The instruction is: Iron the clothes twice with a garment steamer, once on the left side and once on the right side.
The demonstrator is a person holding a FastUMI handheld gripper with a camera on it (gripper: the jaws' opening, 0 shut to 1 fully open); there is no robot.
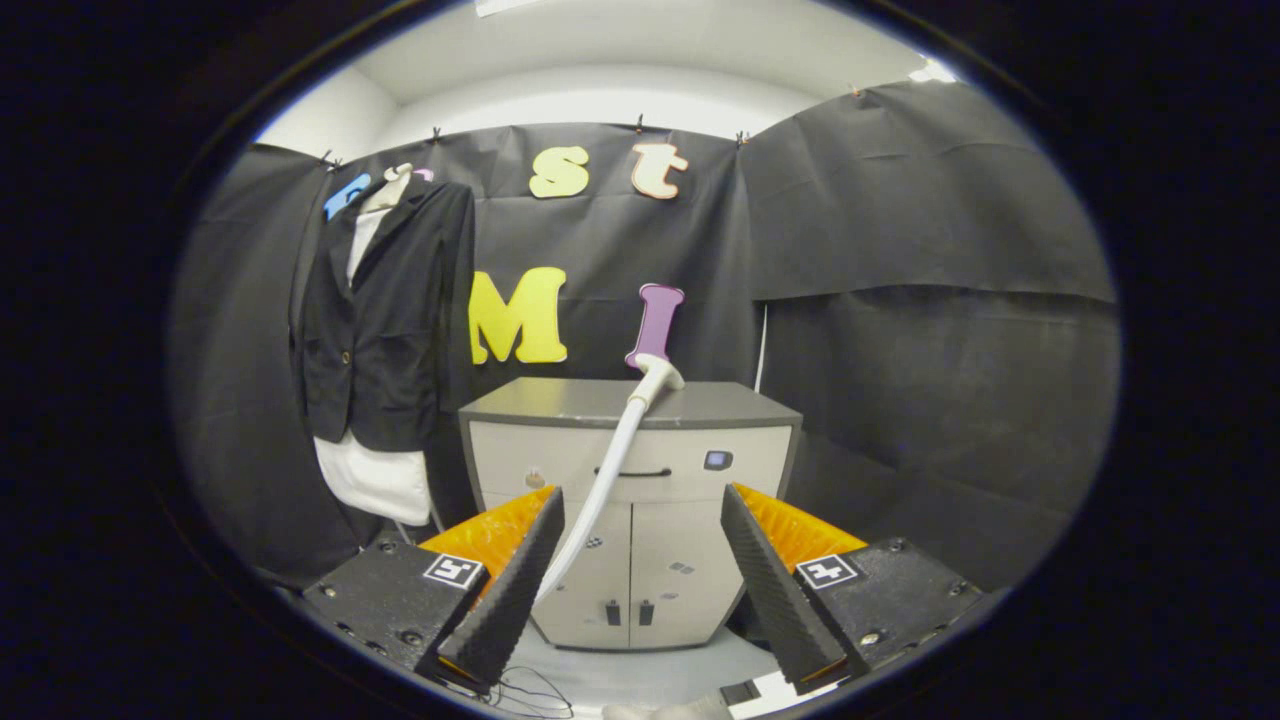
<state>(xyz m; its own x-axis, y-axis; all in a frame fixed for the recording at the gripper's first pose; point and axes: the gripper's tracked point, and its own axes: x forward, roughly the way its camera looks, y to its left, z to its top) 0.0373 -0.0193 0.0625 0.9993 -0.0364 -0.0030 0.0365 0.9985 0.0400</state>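
A black blazer over a white shirt hangs on a form to the left of a grey cabinet, well beyond my fingers. The white garment steamer head rests on the cabinet's top, and its white hose runs down the cabinet front, passing just inside my left finger. My gripper is open, its two fingers spread wide with nothing pressed between them. The cabinet front shows through the gap.
The cabinet has a drawer with a dark handle and two lower doors. Black cloth walls surround the booth. Thin cables lie on the light floor below the left finger. A white object sits at the very bottom.
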